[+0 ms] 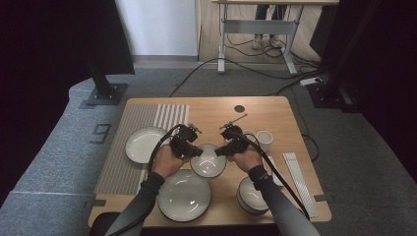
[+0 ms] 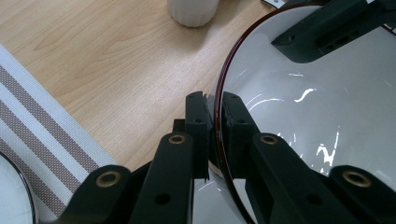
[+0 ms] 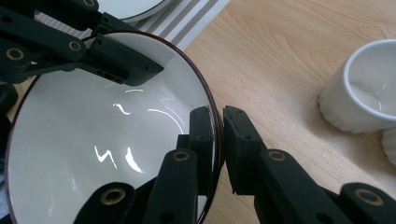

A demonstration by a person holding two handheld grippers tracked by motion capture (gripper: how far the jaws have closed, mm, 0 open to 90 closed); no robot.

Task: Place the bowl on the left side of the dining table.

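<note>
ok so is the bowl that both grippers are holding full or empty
Empty. The bowl's white inside shows bare, with only light glints on it. The left gripper and right gripper each pinch its dark rim.

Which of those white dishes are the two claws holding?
The small middle bowl: left gripper and right gripper each pinch its rim from opposite sides; the others lie untouched.

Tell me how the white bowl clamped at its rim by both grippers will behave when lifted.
The bowl looks like rigid glazed ceramic, so it likely won't flex. Its glossy highlights suggest a slippery surface, and the left gripper and right gripper pinch only the thin rim, so it might slide or tilt. It would probably chip if dropped.
</note>
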